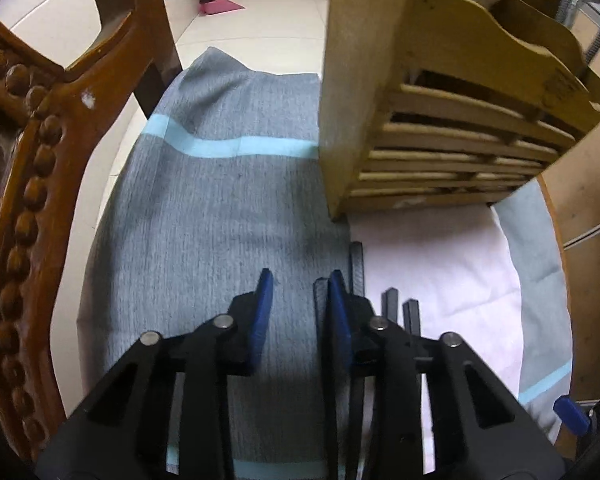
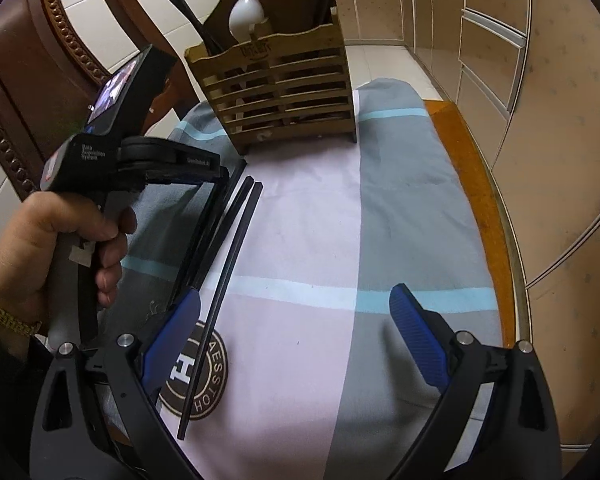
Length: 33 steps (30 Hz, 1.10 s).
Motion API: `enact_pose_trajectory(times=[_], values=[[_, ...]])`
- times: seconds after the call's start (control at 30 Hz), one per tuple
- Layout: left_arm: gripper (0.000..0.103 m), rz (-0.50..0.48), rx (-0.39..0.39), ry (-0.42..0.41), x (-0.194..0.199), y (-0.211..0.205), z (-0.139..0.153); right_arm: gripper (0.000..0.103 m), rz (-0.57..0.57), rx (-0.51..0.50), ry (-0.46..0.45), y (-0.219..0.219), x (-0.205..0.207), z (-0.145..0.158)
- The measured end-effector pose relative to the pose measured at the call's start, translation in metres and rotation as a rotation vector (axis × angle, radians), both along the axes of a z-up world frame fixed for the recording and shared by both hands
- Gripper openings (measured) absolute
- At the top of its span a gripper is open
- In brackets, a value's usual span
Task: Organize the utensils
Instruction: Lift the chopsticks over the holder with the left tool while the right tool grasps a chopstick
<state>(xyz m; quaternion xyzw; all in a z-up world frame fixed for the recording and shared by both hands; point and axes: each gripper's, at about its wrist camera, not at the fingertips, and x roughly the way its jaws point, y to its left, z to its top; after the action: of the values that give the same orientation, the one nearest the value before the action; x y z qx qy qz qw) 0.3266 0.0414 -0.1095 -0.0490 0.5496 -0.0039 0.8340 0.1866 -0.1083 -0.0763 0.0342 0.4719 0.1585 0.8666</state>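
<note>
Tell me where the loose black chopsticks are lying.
In the right wrist view the black chopsticks lie on the cloth, left of centre, in front of the wooden utensil holder.

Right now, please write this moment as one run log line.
left gripper: jaws narrow, nothing gripped | right gripper: open, empty | chopsticks: loose on cloth | wooden holder: upright, partly filled

chopsticks (image 2: 220,264) on cloth (image 2: 300,240) before holder (image 2: 276,92)
</note>
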Motion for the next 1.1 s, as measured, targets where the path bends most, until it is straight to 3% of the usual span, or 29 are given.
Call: enact_pose_trajectory(times=[0.1, 0.3, 0.37, 0.53, 0.67, 0.77, 1.03, 1.1], values=[[0.008, 0.008, 0.006, -0.010, 0.002, 0.006, 0.001, 0.093, -0.003, -0.009, 0.003, 0.002, 0.003, -0.003], [0.007, 0.022, -0.047, -0.045, -0.010, 0.019, 0.013, 0.093, -0.005, -0.029, -0.006, 0.007, 0.010, -0.006], [0.007, 0.031, -0.073, -0.092, -0.020, 0.024, 0.035, 0.093, -0.008, -0.040, -0.015, 0.012, 0.017, -0.006], [0.007, 0.029, -0.111, -0.280, -0.066, 0.034, 0.121, 0.093, -0.007, -0.031, -0.003, 0.029, 0.043, -0.010], [0.007, -0.009, -0.106, -0.428, -0.103, 0.033, 0.184, 0.075, 0.002, -0.068, -0.004, 0.048, 0.061, -0.016], [0.007, -0.026, -0.095, -0.500, -0.118, 0.037, 0.206, 0.062, -0.001, -0.133, 0.014, 0.063, 0.079, -0.028], [0.007, -0.032, -0.092, -0.555, -0.139, 0.051, 0.224, 0.053, 0.007, -0.242, 0.053, 0.096, 0.104, -0.038], [0.007, -0.028, -0.098, -0.558, -0.143, 0.053, 0.226, 0.034, 0.018, -0.267, 0.050, 0.102, 0.110, -0.038]])
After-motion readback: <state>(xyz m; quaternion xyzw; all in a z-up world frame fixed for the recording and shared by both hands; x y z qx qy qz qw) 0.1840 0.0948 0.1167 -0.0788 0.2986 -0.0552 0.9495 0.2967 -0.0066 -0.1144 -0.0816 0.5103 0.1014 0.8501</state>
